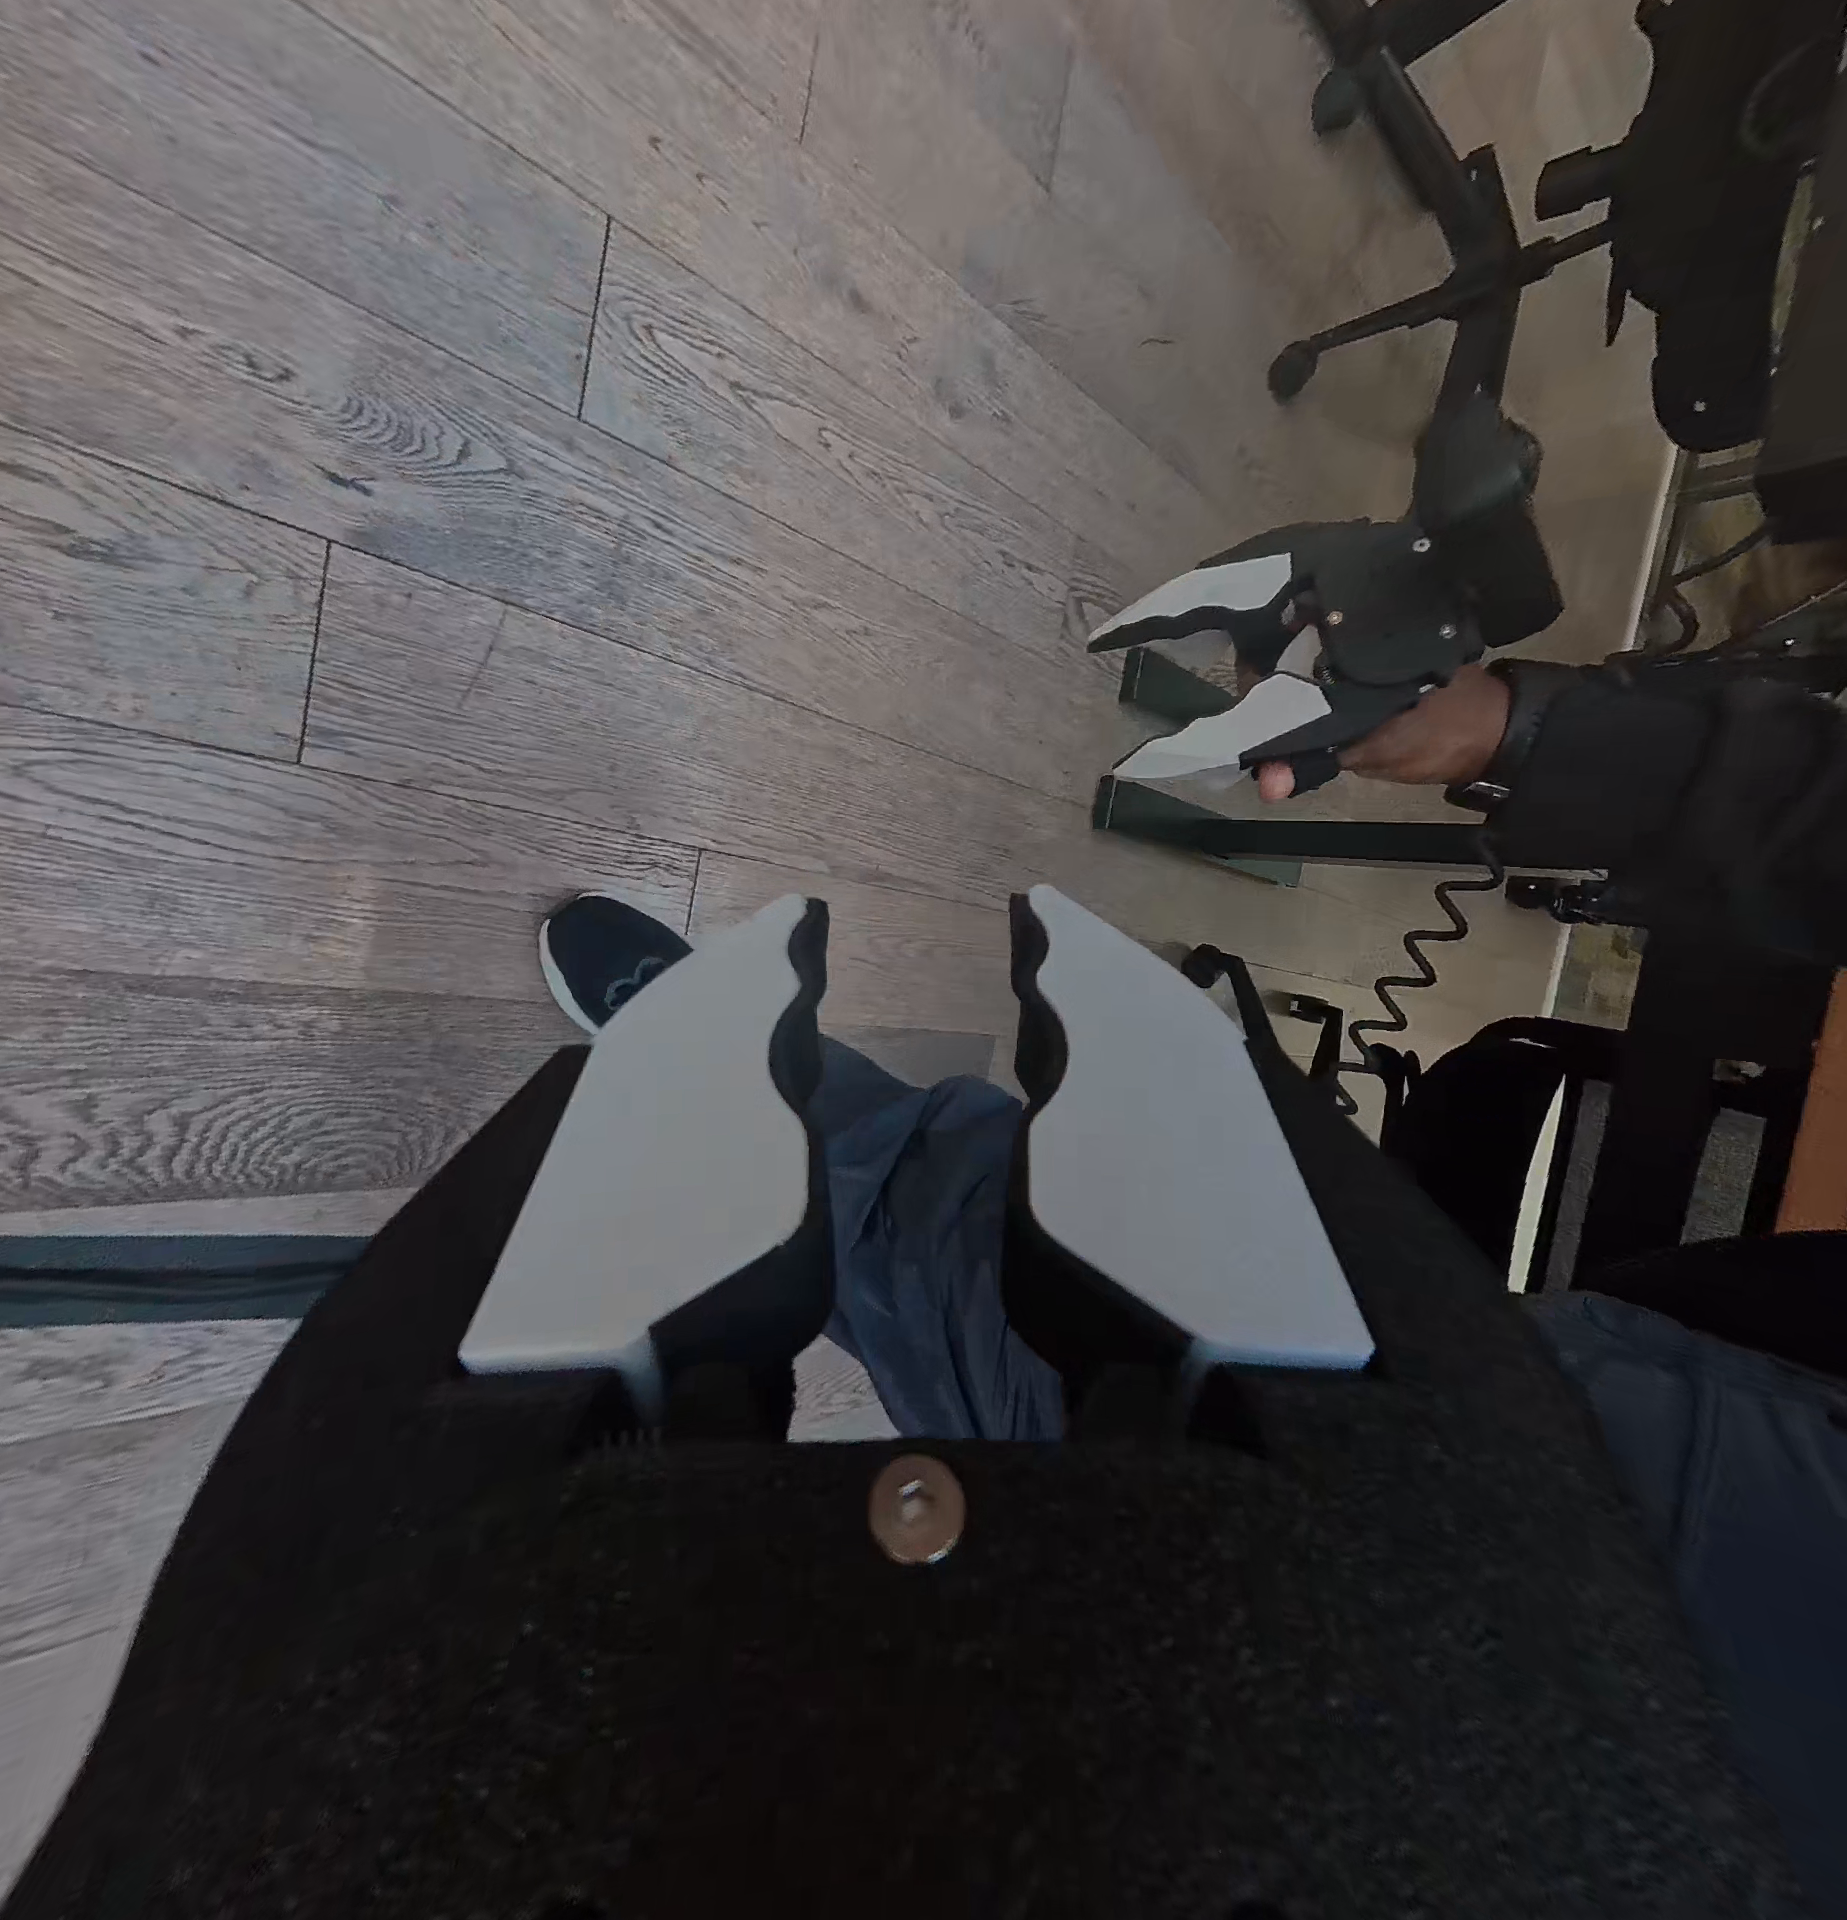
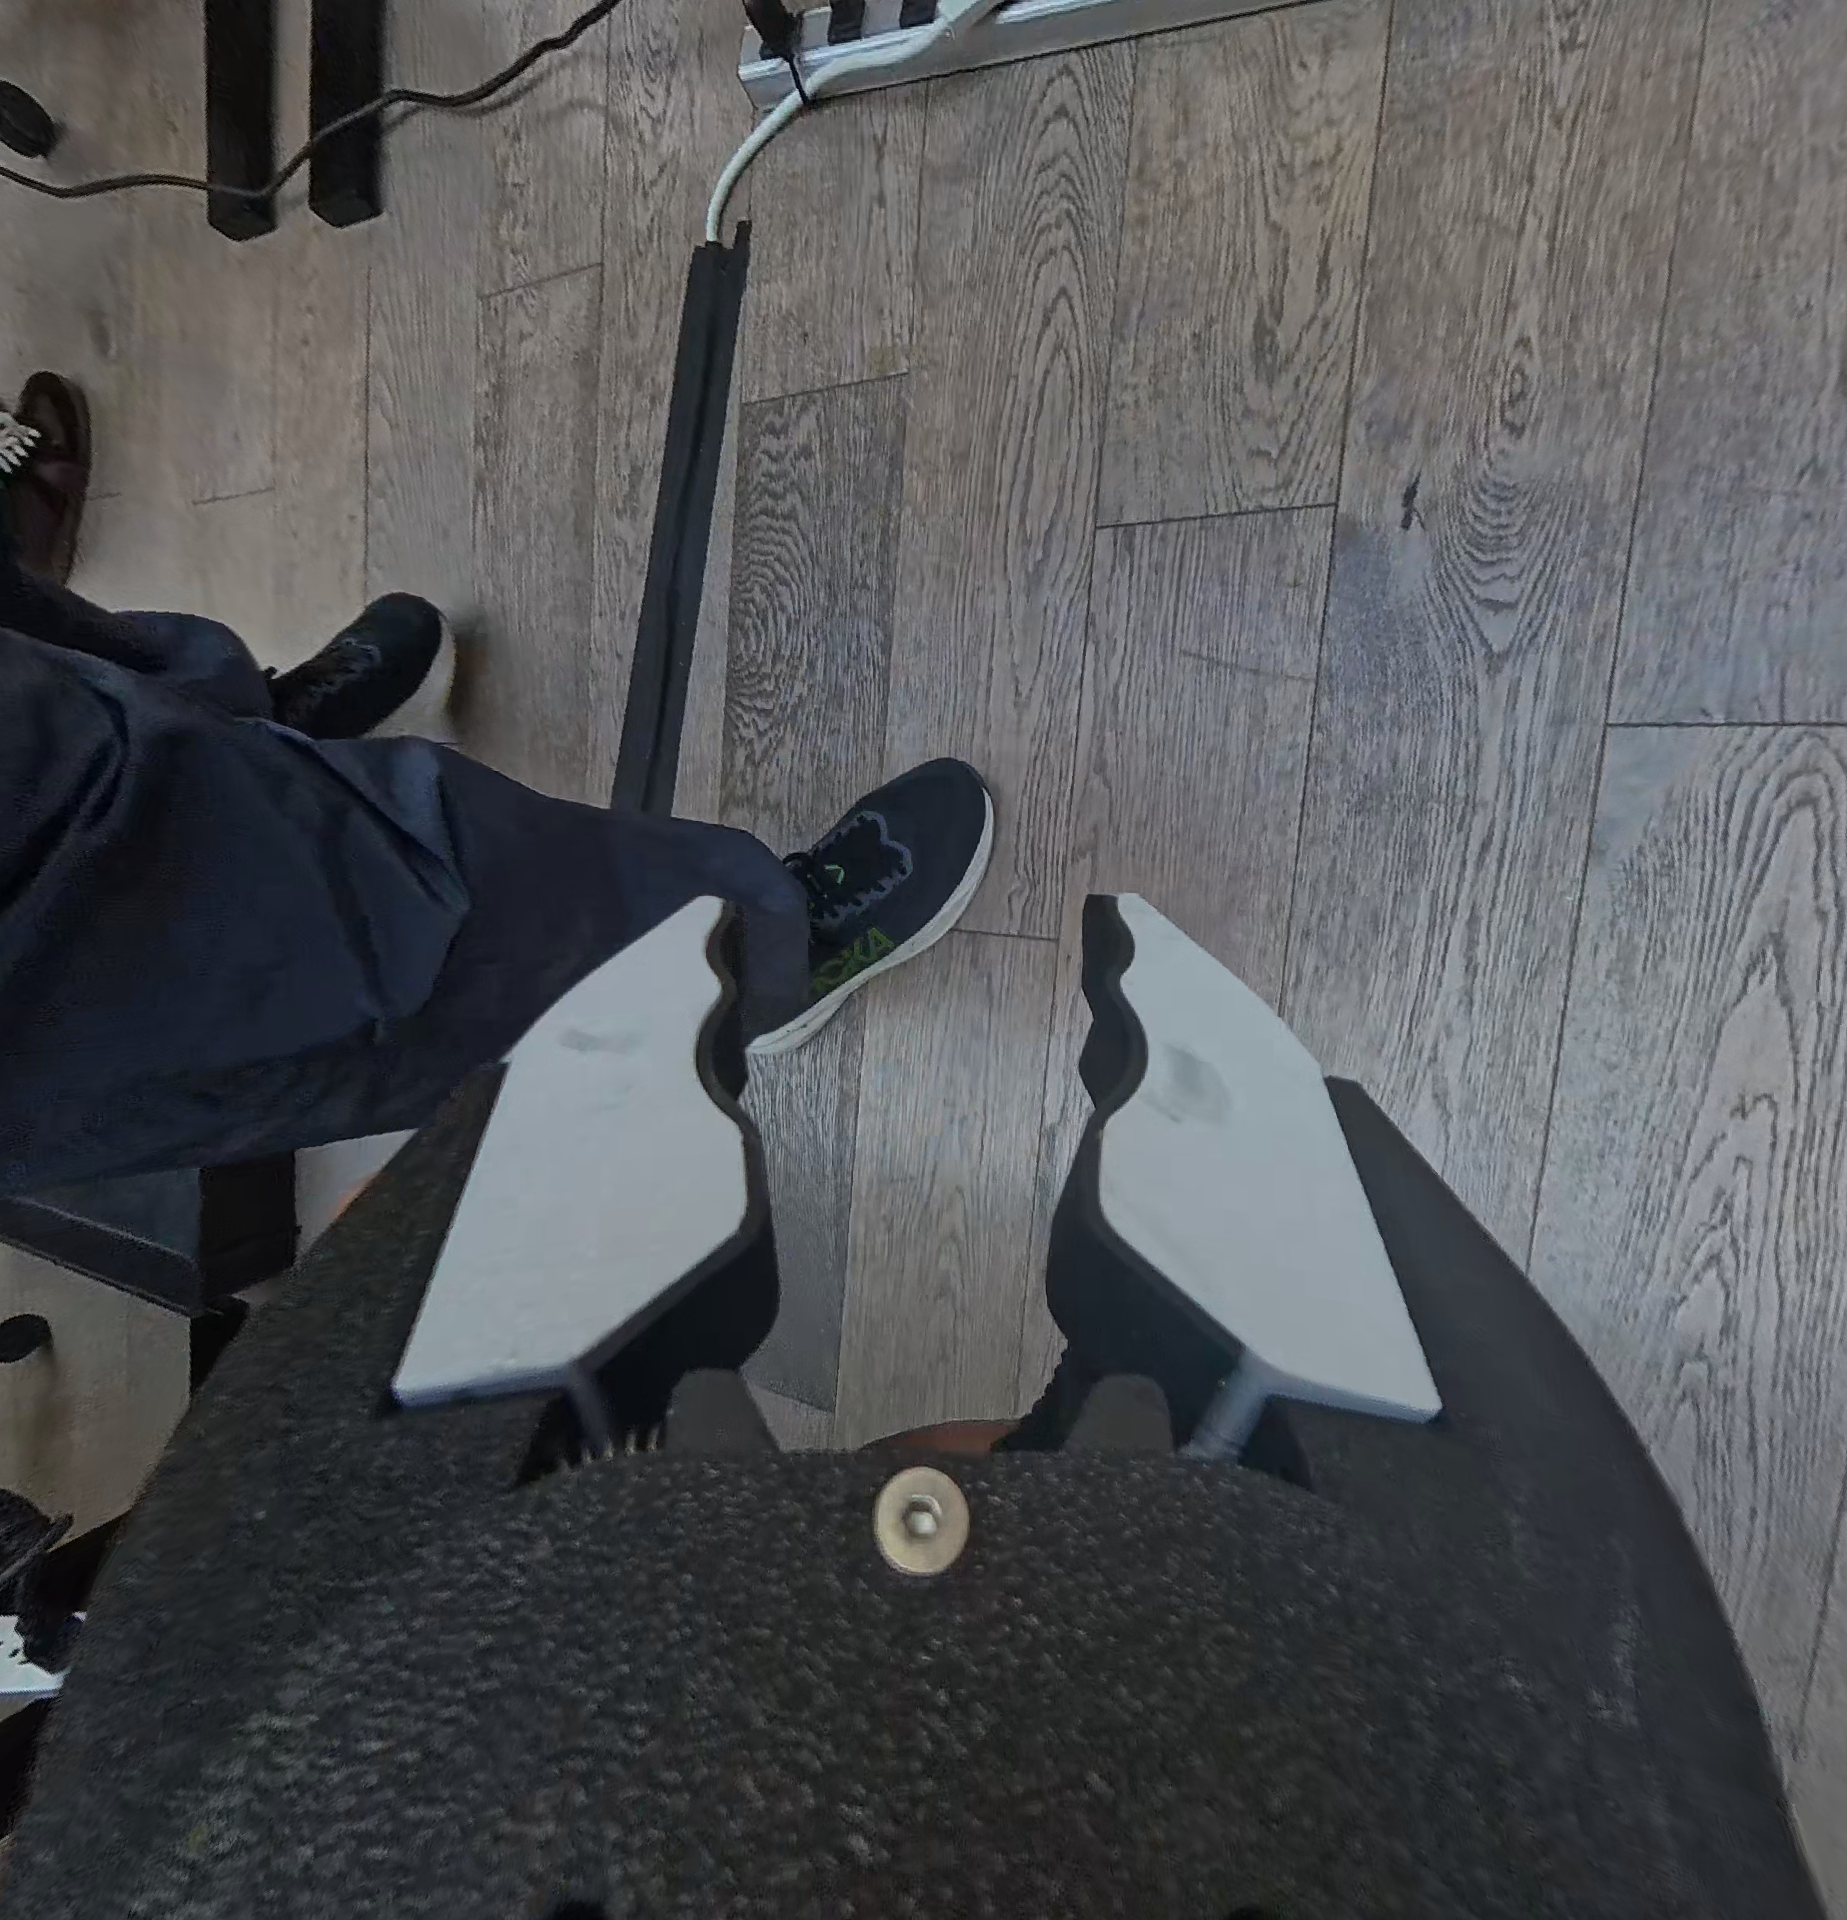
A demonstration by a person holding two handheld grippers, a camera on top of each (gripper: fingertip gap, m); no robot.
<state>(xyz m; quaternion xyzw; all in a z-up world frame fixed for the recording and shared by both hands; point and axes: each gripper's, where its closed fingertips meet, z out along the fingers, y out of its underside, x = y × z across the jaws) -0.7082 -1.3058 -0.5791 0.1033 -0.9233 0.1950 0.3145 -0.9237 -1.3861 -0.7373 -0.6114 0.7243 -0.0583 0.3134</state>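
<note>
Both grippers are hanging over the grey wood floor, holding nothing. The left gripper is spreading its fingers above a blue trouser leg. The right gripper is spread wide too, near a black shoe and a black cable cover lying farther off.

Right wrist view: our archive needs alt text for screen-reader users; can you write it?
The open, empty right gripper, black with pale grey fingers, points down at a grey wood-plank floor. A person's dark-blue trouser leg and black white-soled sneaker lie just beyond its left finger.
</note>
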